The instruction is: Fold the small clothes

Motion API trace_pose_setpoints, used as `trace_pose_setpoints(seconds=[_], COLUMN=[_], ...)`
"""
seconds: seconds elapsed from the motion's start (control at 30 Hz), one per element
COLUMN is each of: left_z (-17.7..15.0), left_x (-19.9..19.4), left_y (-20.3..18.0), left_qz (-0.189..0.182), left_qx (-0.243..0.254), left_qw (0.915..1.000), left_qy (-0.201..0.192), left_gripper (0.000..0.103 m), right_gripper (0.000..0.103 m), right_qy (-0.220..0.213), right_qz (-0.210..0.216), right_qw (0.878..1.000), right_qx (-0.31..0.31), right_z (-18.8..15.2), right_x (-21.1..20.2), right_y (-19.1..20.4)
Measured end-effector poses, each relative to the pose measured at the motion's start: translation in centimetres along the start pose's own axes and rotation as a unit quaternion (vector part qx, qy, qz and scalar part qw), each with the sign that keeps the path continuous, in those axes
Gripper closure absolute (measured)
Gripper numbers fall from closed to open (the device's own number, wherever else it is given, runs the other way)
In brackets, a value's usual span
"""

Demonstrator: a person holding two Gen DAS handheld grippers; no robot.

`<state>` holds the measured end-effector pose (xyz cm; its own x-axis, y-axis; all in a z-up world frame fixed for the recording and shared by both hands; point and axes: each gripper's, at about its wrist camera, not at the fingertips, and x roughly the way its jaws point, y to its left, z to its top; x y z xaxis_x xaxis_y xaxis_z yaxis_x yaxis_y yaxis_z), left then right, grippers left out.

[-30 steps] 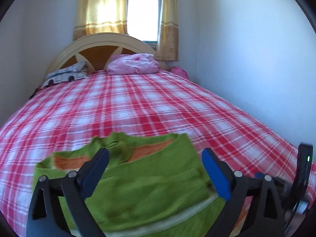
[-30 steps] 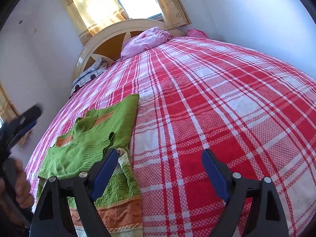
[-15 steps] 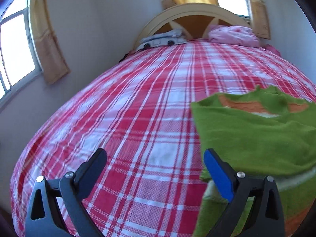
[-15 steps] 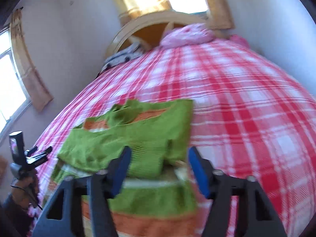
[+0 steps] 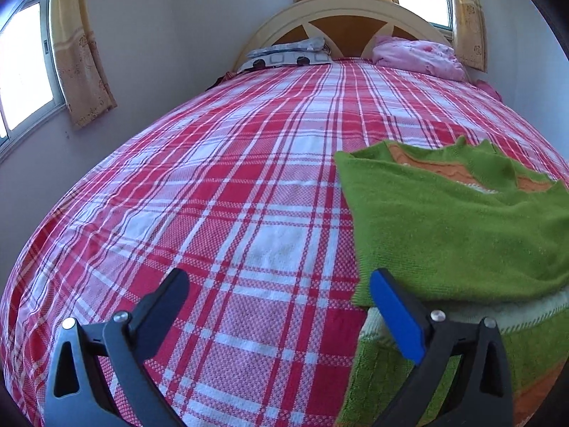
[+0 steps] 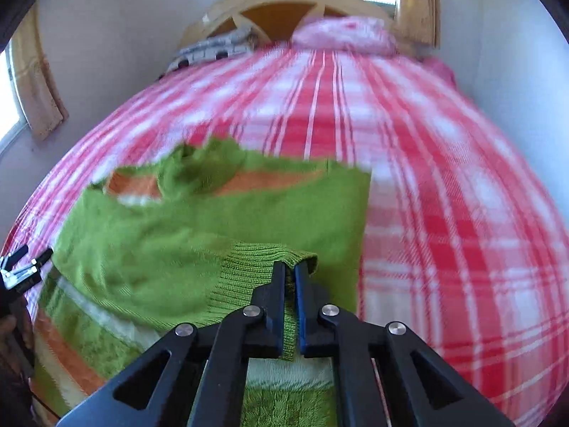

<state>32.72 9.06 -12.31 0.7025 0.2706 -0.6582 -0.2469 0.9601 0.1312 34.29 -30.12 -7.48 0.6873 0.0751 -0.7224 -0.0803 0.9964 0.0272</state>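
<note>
- The green sweater [image 6: 213, 235] is laid on the near part of the plaid bedspread [image 5: 220, 192], well away from the headboard [image 5: 341, 17], with its collar turned toward the headboard and its orange-striped hem on the side farthest from it.
- The ribbed sleeve cuff [image 6: 263, 267] is pinched by the right gripper [image 6: 290, 277]; its jaws have just been closing and are now pressed together on the knit, with cloth plainly seen between them.
- The cuff is held over the body of the sweater, so a sleeve fold is judged to be the step in hand (the sleeve seems already drawn across the chest, though blur hides the exact lie).
- The left gripper [image 5: 281, 306] is held with its jaws wide apart and nothing between them; it is poised over bare bedspread just beside the sweater's left edge, on the side away from the headboard.
- The blue pad [image 5: 394, 316] of that gripper is seen close to the sweater's edge, but contact cannot be made out.
- For the next move, the cuff is likely to need carrying flat across the body and releasing without bunching.
- After that, the hem is probably to be taken up, for which the left gripper would need shifting onto the cloth.
- Care is called for with the soft knit, since it may stretch or drag the layers beneath it.
</note>
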Motion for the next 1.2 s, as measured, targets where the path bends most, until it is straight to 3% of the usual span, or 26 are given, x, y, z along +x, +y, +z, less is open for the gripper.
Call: trace_pose_setpoints(seconds=[0.1, 0.23, 0.27, 0.33, 0.37, 0.4, 0.53, 0.63, 0.77, 1.0, 1.2], left_z=[0.0, -0.1, 0.0, 0.4, 0.6, 1.1, 1.8, 1.1, 0.6, 0.1, 0.1], left_x=[-0.4, -2.5, -3.2, -3.9, -3.9, -3.6, -2.0, 0.2, 0.8, 1.1, 0.6], left_y=[-0.2, 0.5, 0.8, 0.8, 0.6, 0.2, -1.3, -3.0, -2.4, -2.7, -2.6], left_qz=[-0.001, -0.014, -0.015, -0.012, -0.01, -0.007, -0.003, 0.021, -0.004, -0.023, -0.037], left_qx=[0.002, -0.026, -0.033, -0.034, -0.029, -0.018, -0.001, 0.032, 0.027, 0.03, 0.027], left_qw=[1.0, 0.9991, 0.9984, 0.9973, 0.9974, 0.9979, 0.9992, 0.9993, 0.9993, 0.9987, 0.9986], left_qy=[-0.005, -0.029, -0.043, -0.064, -0.066, -0.062, -0.041, 0.001, 0.026, 0.034, 0.027], left_gripper=[0.0, 0.0, 0.0, 0.0, 0.0, 0.0, 0.0, 0.0, 0.0, 0.0, 0.0], right_gripper=[0.099, 0.098, 0.093, 0.068, 0.043, 0.038, 0.038, 0.038, 0.039, 0.039, 0.038], right_qy=[-0.02, 0.012, 0.024, 0.045, 0.042, 0.032, -0.011, 0.012, 0.066, 0.035, 0.044], right_qz=[-0.027, -0.051, -0.059, -0.071, -0.089, -0.101, -0.038, 0.011, -0.002, -0.025, -0.028], right_qw=[0.999, 0.999, 0.998, 0.996, 0.995, 0.994, 0.999, 0.999, 0.997, 0.998, 0.997], right_qx=[-0.007, -0.009, -0.009, -0.011, -0.016, -0.021, -0.028, -0.048, -0.029, -0.048, -0.048], right_z=[1.3, 0.5, 0.0, -1.0, -1.3, -1.4, -0.6, -0.6, -2.7, -3.9, -4.3], right_x=[-0.9, 1.5, 2.3, 3.1, 2.8, 2.2, -0.5, 0.4, 3.3, 0.9, 2.0], right_y=[0.0, -0.6, -0.7, -1.2, -1.0, -0.8, 1.7, 4.3, 3.8, 4.3, 4.0])
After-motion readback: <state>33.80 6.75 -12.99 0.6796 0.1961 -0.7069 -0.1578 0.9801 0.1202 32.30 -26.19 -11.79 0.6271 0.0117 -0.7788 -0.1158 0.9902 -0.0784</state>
